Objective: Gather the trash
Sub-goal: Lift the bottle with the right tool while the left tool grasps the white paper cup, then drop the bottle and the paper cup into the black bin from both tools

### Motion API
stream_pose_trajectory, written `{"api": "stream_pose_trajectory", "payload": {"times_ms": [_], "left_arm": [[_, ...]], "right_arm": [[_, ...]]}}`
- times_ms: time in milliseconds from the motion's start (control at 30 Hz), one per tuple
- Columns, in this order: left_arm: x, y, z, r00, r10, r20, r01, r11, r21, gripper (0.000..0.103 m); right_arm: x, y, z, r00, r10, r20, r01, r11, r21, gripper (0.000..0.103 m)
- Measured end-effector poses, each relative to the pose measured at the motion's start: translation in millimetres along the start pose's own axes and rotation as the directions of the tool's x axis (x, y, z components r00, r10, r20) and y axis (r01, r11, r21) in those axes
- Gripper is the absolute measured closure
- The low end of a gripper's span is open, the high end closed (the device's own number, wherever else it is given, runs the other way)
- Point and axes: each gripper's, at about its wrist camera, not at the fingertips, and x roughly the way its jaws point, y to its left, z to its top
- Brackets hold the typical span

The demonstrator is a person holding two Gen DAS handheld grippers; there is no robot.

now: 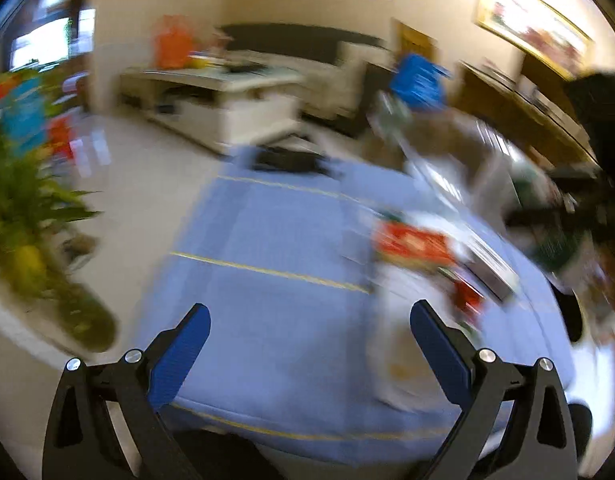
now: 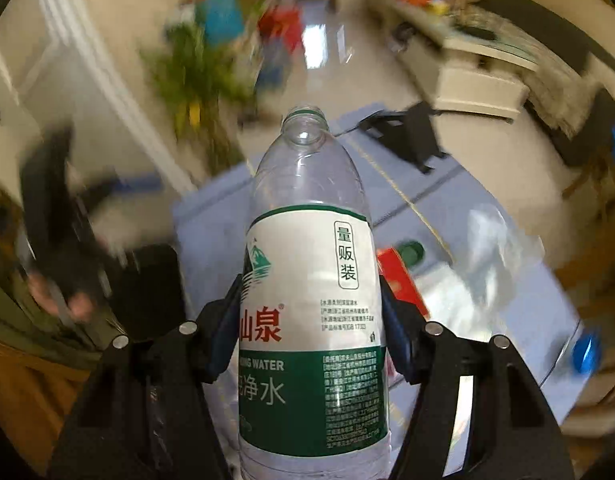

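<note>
My right gripper [image 2: 311, 320] is shut on an empty clear plastic water bottle [image 2: 307, 240] with a green and white label and no cap, held above the blue-covered table [image 2: 211, 220]. My left gripper [image 1: 309, 320] is open and empty over the blue tablecloth [image 1: 267, 232]. To its right lies blurred trash: a red wrapper [image 1: 411, 244] and a white plate-like item [image 1: 391, 360]. In the right wrist view a red packet [image 2: 399, 280], a green cap [image 2: 411, 252] and a clear plastic bag [image 2: 491, 240] lie on the table. The right gripper holding the bottle shows blurred in the left wrist view [image 1: 555, 220].
A green potted plant [image 1: 31, 208] stands left of the table. A white low cabinet [image 1: 227, 96] with clutter is behind, across the pale floor. A black stand [image 2: 407, 136] sits at the table's far edge. Both views are motion-blurred.
</note>
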Motion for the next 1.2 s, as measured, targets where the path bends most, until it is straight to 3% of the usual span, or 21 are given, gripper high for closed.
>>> {"api": "stream_pose_trajectory", "payload": {"times_ms": [67,167,267,400,567,633,667,800,933,1033,1133,1200], "left_arm": [[9.2,-32.7,-9.9,0.998,-0.045,-0.041,0.048,0.996,0.069,0.006],[20.4,-67.8,-22.5,0.994,-0.069,-0.087,0.081,0.987,0.139,0.006],[33.1,-91.7,-27.4,0.995,-0.022,-0.096,0.038,0.985,0.169,0.006],[46.6,-111.9,-28.4,0.993,0.022,-0.113,-0.003,0.987,0.162,0.006],[58.9,-126.7,-27.5,0.986,0.116,-0.119,-0.099,0.985,0.142,0.006],[62.5,-125.3,-25.6,0.984,0.127,-0.126,-0.111,0.986,0.126,0.023],[64.2,-123.6,-25.5,0.982,0.139,-0.132,-0.123,0.985,0.123,0.038],[66.7,-124.6,-27.1,0.974,0.185,-0.128,-0.169,0.978,0.124,0.039],[59.1,-129.4,-22.8,0.978,0.188,-0.092,-0.176,0.977,0.123,0.039],[44.8,-131.5,-6.8,0.988,0.151,-0.027,-0.148,0.983,0.109,0.039],[24.8,-145.5,16.2,0.991,0.115,0.064,-0.122,0.984,0.13,0.039],[13.8,-163.6,29.6,0.989,0.087,0.116,-0.106,0.981,0.163,0.039]], "right_arm": [[-23.6,-18.5,-37.4,0.994,0.019,0.108,-0.032,0.992,0.121,0.042],[-57.2,-44.1,-103.9,0.967,-0.012,0.254,-0.067,0.951,0.301,0.042],[-79.2,-57.2,-151.5,0.945,-0.041,0.325,-0.093,0.917,0.387,0.041],[-101.7,-60.5,-192.4,0.924,-0.074,0.375,-0.097,0.904,0.417,0.041],[-108.5,-60.1,-213.7,0.896,-0.063,0.44,-0.131,0.909,0.397,0.041],[-108.2,-62.2,-221.5,0.884,-0.054,0.464,-0.152,0.906,0.396,0.041],[-109.9,-65.4,-231.6,0.879,-0.053,0.473,-0.16,0.903,0.398,0.041],[-117.5,-76.3,-262.1,0.856,-0.061,0.514,-0.189,0.887,0.421,0.041],[-130.6,-84.4,-280.0,0.836,-0.101,0.539,-0.178,0.88,0.441,0.041],[-138.1,-86.3,-289.0,0.827,-0.148,0.542,-0.142,0.878,0.457,0.041],[-149.4,-88.1,-300.1,0.812,-0.237,0.533,-0.073,0.865,0.496,0.041],[-159.1,-93.7,-311.0,0.792,-0.328,0.515,-0.014,0.833,0.554,0.041]]}}
